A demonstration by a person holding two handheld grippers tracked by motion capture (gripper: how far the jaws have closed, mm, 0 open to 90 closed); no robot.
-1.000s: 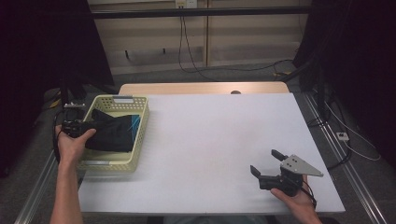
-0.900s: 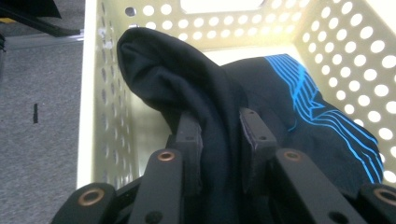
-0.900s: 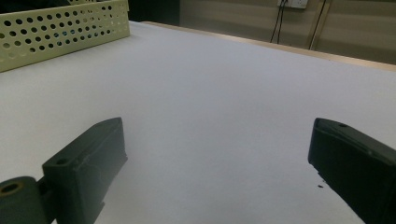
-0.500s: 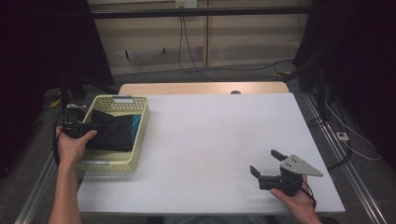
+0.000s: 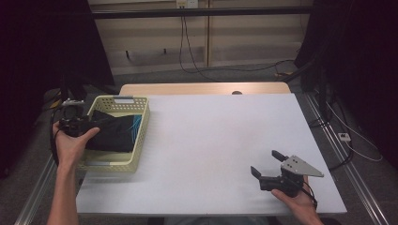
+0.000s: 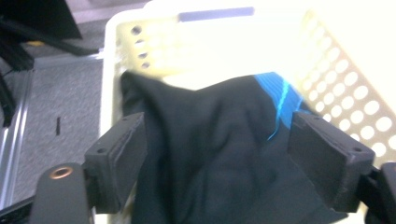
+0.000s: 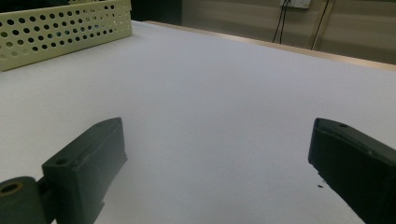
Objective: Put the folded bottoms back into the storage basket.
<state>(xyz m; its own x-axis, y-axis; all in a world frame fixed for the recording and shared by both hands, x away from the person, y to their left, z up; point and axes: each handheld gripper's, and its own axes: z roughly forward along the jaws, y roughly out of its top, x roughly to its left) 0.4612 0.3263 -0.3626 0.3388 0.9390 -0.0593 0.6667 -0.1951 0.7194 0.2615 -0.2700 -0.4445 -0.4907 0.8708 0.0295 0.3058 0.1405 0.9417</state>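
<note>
A pale yellow perforated basket [image 5: 141,132] stands at the table's left edge with a black cloth [image 5: 115,133] with blue stripes lying in it. My left gripper [image 5: 89,123] hovers over the basket's left side. Its jaws have just been opening. In the left gripper view the left gripper [image 6: 217,126] stands wide, the black cloth [image 6: 210,158] lies between and below the jaws, and the pads are clear of it. My right gripper [image 5: 265,162] rests near the table's front right, open with nothing between its fingers. The same shows in the right gripper view [image 7: 217,126].
The white table [image 5: 211,136] stretches between the basket and the right gripper. The basket wall [image 7: 60,28] shows far off in the right gripper view. Metal rails run along both table sides. Cables lie on the floor behind the table.
The left gripper's jaws have spread apart and let go of the black cloth, which now lies slack in the basket. The left hand has lifted slightly. The right hand has not moved.
</note>
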